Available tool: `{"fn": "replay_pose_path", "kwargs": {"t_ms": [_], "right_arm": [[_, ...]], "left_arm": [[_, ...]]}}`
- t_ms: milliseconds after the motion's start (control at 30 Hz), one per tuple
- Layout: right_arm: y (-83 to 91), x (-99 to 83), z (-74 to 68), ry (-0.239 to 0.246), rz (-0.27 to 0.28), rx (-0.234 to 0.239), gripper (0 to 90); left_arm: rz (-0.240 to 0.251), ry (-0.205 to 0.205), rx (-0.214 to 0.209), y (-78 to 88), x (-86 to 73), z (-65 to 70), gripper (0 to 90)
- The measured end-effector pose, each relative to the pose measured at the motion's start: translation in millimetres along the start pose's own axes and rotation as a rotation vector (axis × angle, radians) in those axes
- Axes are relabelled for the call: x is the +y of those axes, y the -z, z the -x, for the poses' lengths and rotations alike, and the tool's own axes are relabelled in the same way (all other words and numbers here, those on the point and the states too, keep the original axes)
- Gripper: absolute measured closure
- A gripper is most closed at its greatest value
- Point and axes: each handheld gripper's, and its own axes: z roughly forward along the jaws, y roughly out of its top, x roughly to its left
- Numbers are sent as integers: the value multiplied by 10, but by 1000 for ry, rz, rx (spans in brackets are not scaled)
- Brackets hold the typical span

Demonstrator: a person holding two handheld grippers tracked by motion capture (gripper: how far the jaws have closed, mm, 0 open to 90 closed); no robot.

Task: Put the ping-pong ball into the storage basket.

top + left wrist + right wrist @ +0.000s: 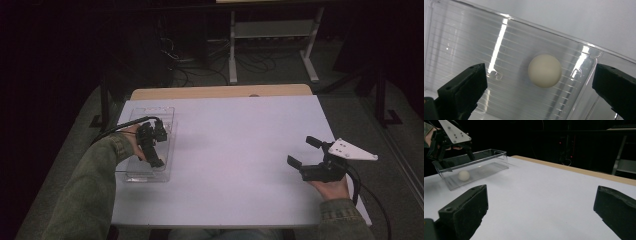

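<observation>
A cream-white ball [545,70] lies on the ribbed floor of a clear plastic tray [461,37] at the table's left side. My left gripper [154,152] hangs over the tray [150,111], pointing down into it. Its jaws stand wide open on either side of the ball without touching it. In the right gripper view the ball [463,175] rests near the tray's [486,153] near end, below the left gripper [455,160]. My right gripper [300,151] lies low near the table's right edge, open, with nothing between its jaws.
The white table top [235,150] stretches bare between the two grippers, with a wooden strip [220,92] along its far edge. Beyond it are a metal stand [272,40] and cables on the dark floor.
</observation>
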Motion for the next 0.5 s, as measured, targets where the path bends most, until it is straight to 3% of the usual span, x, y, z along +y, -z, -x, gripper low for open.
{"fn": "replay_pose_path", "kwargs": {"t_ms": [200,300,500], "right_arm": [[12,-3,3,1,-1,-2,0],[16,-4,3,1,1,-4,0],[28,-10,-2,-4,0,-11,0]], "left_arm": [[18,21,19,30,-77,-18,0],[51,43,35,75,-127,-43,0],[161,103,43,182,-231,-48,0]]}}
